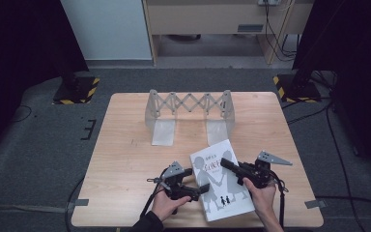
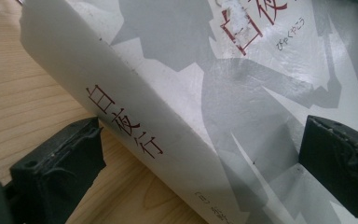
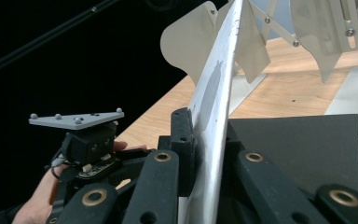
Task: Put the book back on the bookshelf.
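Observation:
A white book with grey silhouettes and red title characters lies at the table's front, right of centre. My right gripper is shut on the front cover near its right edge, and the cover is lifted off a dark endpaper. My left gripper stands open at the book's spine. One of its jaws rests on the wood beside the spine, the other over the cover. In the left gripper view that gripper straddles the spine. In the right gripper view the right gripper pinches the cover edge-on.
An expandable metal book rack stands at the table's far middle, with two flat feet toward me. The rack rises just behind the cover in the right gripper view. Dark stands with hazard-striped bases flank the table on the floor.

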`<action>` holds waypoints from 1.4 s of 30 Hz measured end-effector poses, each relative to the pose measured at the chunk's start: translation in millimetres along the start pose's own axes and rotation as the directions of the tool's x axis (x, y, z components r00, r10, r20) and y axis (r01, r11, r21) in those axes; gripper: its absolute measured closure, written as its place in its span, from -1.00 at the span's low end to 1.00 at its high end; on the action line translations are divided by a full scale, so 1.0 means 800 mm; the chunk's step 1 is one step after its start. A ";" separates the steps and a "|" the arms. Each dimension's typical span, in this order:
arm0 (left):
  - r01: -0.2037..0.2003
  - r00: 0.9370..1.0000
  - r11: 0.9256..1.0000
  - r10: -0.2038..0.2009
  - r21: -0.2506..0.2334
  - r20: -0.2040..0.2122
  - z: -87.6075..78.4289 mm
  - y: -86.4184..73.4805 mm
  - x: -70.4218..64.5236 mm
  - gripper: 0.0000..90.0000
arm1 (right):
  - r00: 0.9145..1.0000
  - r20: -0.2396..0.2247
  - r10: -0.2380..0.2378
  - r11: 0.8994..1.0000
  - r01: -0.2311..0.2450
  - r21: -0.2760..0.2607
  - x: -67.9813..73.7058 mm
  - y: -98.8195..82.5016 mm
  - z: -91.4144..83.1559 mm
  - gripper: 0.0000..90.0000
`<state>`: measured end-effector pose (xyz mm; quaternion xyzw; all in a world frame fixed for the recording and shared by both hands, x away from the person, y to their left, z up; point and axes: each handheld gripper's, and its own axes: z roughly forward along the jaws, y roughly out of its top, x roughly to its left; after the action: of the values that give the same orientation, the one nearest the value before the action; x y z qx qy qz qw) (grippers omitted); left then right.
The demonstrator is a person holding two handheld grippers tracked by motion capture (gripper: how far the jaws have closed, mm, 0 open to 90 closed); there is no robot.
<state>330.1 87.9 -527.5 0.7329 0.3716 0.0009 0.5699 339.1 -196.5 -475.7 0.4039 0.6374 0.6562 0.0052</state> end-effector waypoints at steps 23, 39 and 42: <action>0.137 0.989 0.986 -0.141 0.091 0.042 0.016 -0.011 0.017 -0.97 | 0.979 0.146 -0.145 0.982 0.124 0.141 -0.022 -0.014 0.015 0.24; 0.150 0.988 0.980 -0.153 0.131 0.014 0.022 -0.010 0.014 -0.91 | 0.948 0.224 -0.225 0.949 0.160 0.273 -0.039 -0.027 -0.006 -0.10; 0.145 0.989 0.980 -0.148 0.136 0.016 0.023 -0.010 0.013 -0.91 | 0.953 0.232 -0.195 0.954 0.129 0.271 -0.043 -0.031 -0.008 -0.10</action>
<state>341.1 78.4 -545.0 0.7403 0.4164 -0.0755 0.5223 346.1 -215.0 -513.5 0.4285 0.7410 0.5091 0.0904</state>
